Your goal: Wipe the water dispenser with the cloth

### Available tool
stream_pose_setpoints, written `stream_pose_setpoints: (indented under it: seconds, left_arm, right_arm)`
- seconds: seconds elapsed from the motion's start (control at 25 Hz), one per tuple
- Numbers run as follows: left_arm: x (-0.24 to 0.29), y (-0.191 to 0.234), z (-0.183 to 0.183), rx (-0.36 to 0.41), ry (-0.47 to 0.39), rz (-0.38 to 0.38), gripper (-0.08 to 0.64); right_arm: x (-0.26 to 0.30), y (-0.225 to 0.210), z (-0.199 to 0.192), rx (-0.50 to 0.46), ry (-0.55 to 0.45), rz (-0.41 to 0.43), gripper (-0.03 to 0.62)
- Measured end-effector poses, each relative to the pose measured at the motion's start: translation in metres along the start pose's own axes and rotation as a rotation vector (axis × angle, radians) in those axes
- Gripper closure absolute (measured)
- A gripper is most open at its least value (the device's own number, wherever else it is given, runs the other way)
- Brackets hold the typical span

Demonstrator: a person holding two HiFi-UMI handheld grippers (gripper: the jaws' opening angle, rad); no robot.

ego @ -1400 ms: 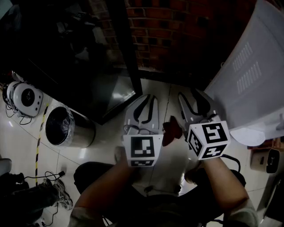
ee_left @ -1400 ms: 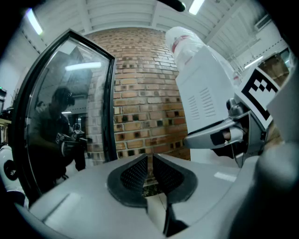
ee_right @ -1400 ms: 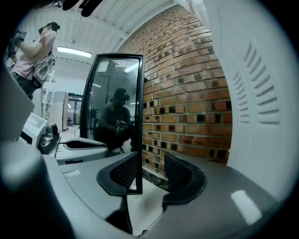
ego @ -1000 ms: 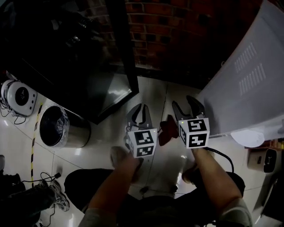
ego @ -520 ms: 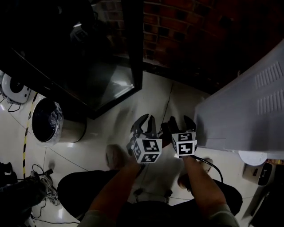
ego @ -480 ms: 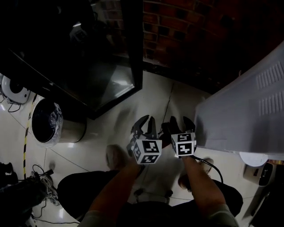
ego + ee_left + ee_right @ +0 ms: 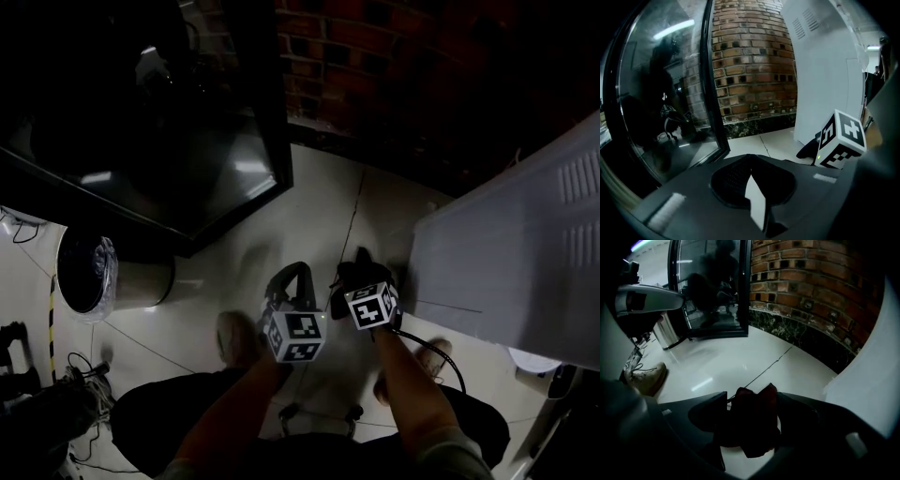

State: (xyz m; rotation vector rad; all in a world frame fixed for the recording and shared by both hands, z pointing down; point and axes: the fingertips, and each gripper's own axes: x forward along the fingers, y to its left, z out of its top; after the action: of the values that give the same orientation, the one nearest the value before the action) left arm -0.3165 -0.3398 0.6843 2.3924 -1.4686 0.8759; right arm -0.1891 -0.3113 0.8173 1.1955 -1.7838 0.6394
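Note:
The water dispenser (image 7: pixel 511 248) is a tall white body at the right, standing on the pale floor; its white side also fills the right of the left gripper view (image 7: pixel 827 70). A dark red cloth (image 7: pixel 754 416) is pinched in my right gripper (image 7: pixel 752 399), which hangs low over the floor tiles, left of the dispenser's base and not touching it. In the head view the right gripper (image 7: pixel 359 272) sits beside my left gripper (image 7: pixel 296 279). The left gripper (image 7: pixel 752 161) has its jaws together with nothing between them.
A black-framed glass door (image 7: pixel 267 112) and a brick wall (image 7: pixel 375 56) stand ahead. A steel bin (image 7: pixel 89 277) with a liner is at the left, with cables (image 7: pixel 56 375) below it. A person's shoe (image 7: pixel 647 376) rests on the floor near the grippers.
Both grippers have dropped lower and drawn closer together. The left gripper's jaws have come together. The cloth has stayed in the right gripper.

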Motion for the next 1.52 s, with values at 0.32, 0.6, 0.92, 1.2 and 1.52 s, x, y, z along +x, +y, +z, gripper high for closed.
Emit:
stream_pose_setpoints:
  seconds: [0.32,0.6,0.92,1.2,1.52]
  left_arm:
    - [-0.002,0.001,0.005,-0.042,-0.004,0.002,0.558]
    - [-0.003,-0.01,0.027,-0.028,-0.042,-0.014,0.559]
    - [-0.02,0.0,0.082,0.019,-0.122,0.008,0.558]
    - [-0.049,0.015,0.21,0.05,-0.33,-0.027,0.56]
    - [-0.124,0.021,0.339,-0.098,-0.542,-0.142,0.56]
  right_arm:
    - [0.032,0.008,-0.042,-0.007,0.163,0.023,0.306]
    - [0.024,0.003,-0.03,-0.008,0.13,0.025,0.488]
    - [-0.065,-0.039,0.048,-0.085,-0.083,-0.162,0.5]
    - [-0.212,-0.089,0.16,-0.159,-0.306,-0.367,0.508]
    - [-0.388,-0.092,0.264,-0.251,-0.509,-0.63,0.509]
